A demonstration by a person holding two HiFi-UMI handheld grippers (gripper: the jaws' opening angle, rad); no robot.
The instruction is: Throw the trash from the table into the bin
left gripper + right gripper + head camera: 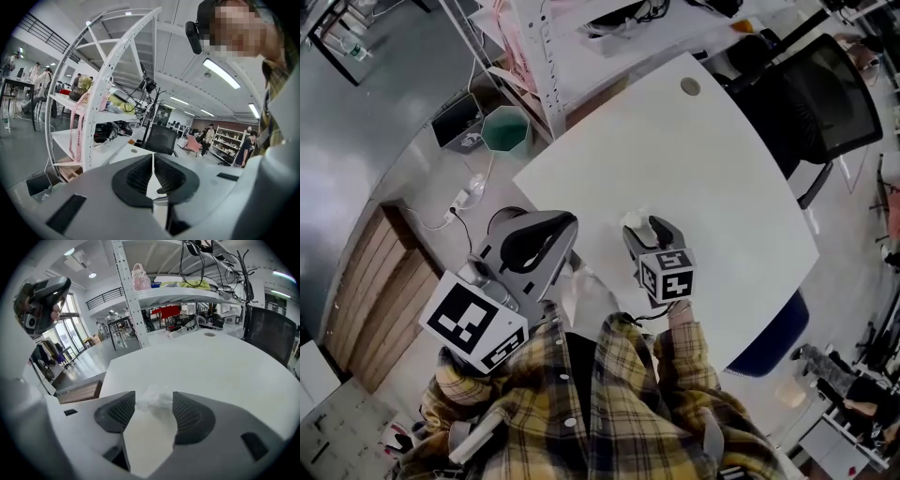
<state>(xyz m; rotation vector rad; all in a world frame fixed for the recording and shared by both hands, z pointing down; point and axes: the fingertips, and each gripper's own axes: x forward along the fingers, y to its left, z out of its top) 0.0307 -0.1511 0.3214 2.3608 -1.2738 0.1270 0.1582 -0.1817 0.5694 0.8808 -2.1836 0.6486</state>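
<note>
Here, right gripper [153, 403] jaws apart, blurry crumpled tissue [153, 393] between; left gripper [153, 164] jaws together.

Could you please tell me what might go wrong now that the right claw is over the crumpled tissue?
1. The crumpled tissue sits only at the tips of the open right claw; closing may pinch a corner and drop it.
2. The green bin stands on the floor past the table edge, so a loosely held tissue could fall on the way.
</note>
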